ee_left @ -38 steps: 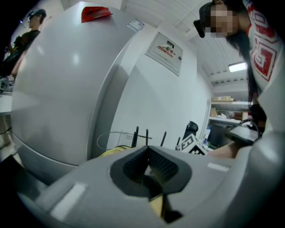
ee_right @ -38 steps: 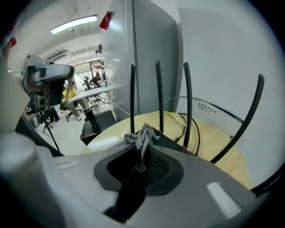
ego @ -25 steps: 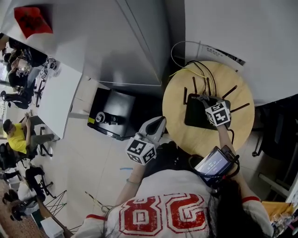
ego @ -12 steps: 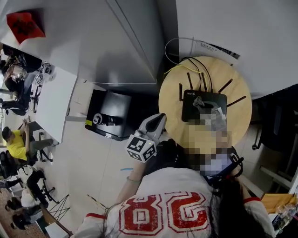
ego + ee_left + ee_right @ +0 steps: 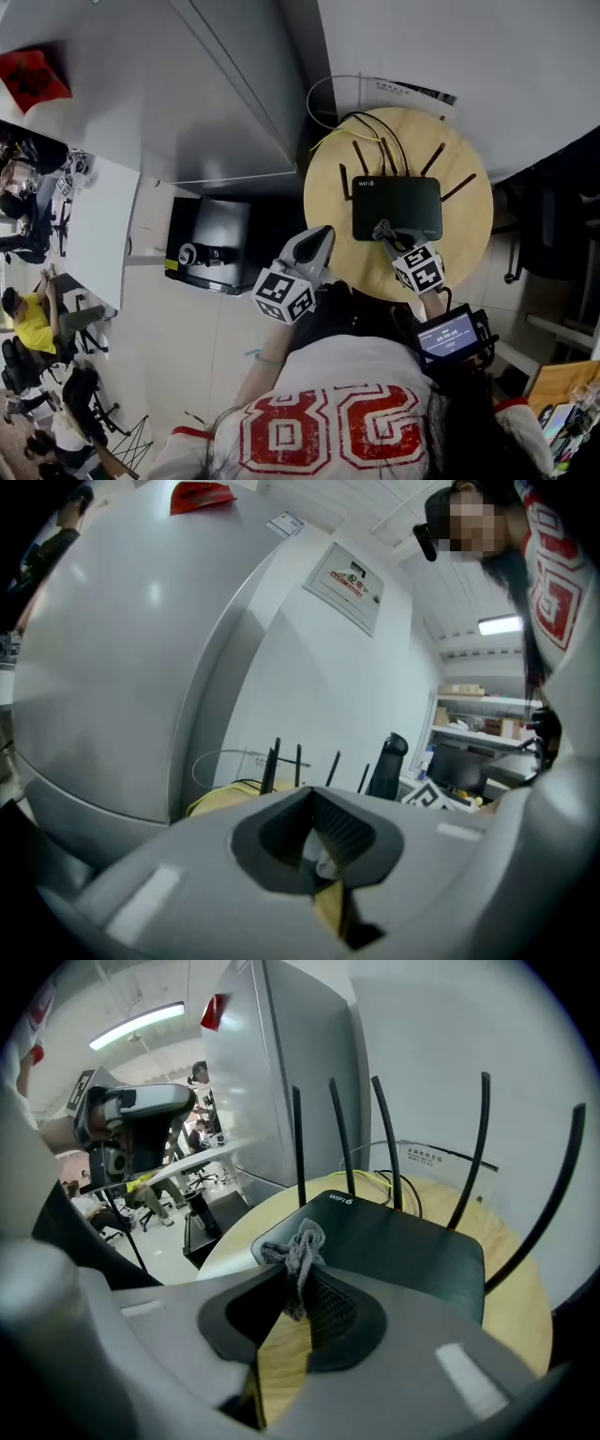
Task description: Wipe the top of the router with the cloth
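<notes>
A black router (image 5: 397, 207) with several upright antennas lies on a round wooden table (image 5: 469, 234). My right gripper (image 5: 390, 243) sits at the router's near edge, shut on a small bunched grey cloth (image 5: 381, 229). In the right gripper view the cloth (image 5: 298, 1244) sticks up between the jaws, over the router's (image 5: 403, 1241) near left corner. My left gripper (image 5: 317, 246) hangs off the table's left edge, away from the router. In the left gripper view its jaws (image 5: 314, 841) are shut with nothing held, and the antennas (image 5: 276, 764) show beyond them.
Black and yellow cables (image 5: 370, 127) run off the table's far side towards the wall. A black box (image 5: 211, 242) stands on the floor left of the table, below a grey cabinet (image 5: 187, 84). A dark chair (image 5: 548, 220) is at the right. People sit at desks far left.
My right gripper has drawn back with the cloth from over the router's top to its near edge. The left gripper has hardly moved. The head view has shifted.
</notes>
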`<action>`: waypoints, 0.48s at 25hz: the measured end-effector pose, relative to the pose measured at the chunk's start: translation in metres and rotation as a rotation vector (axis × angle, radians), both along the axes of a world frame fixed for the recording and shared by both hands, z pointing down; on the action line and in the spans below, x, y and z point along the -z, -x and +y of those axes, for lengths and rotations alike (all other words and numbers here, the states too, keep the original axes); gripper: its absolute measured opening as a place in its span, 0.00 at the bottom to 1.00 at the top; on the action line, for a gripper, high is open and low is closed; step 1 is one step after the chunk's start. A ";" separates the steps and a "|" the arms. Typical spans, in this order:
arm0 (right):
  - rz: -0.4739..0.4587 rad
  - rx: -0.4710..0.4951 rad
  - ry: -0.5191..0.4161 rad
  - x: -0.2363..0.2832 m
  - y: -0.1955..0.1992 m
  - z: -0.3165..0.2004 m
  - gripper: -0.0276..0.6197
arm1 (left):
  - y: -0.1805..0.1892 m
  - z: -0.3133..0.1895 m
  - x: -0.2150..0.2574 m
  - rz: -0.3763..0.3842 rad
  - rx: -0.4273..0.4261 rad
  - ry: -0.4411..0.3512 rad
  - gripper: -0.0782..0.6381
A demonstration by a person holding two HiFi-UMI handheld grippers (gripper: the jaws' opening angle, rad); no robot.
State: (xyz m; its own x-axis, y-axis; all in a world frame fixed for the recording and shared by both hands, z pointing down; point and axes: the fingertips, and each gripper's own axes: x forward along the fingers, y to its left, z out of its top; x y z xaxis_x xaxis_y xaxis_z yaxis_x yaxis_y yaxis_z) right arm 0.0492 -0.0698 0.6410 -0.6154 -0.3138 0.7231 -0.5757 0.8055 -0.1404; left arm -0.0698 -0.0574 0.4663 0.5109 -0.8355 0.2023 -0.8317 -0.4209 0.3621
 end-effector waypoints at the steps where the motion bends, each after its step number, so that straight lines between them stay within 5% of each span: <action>1: -0.002 -0.004 0.005 -0.001 -0.002 0.005 0.13 | -0.003 -0.001 -0.001 0.002 -0.010 0.000 0.11; 12: -0.009 -0.029 -0.020 0.012 -0.010 -0.015 0.13 | -0.019 -0.009 -0.004 0.005 -0.055 0.011 0.11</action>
State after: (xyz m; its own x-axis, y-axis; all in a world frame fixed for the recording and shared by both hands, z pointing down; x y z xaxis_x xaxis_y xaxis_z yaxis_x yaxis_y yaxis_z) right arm 0.0587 -0.0852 0.6289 -0.6120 -0.3458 0.7113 -0.5978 0.7910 -0.1298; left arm -0.0504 -0.0662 0.4701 0.5573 -0.8037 0.2087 -0.8054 -0.4621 0.3712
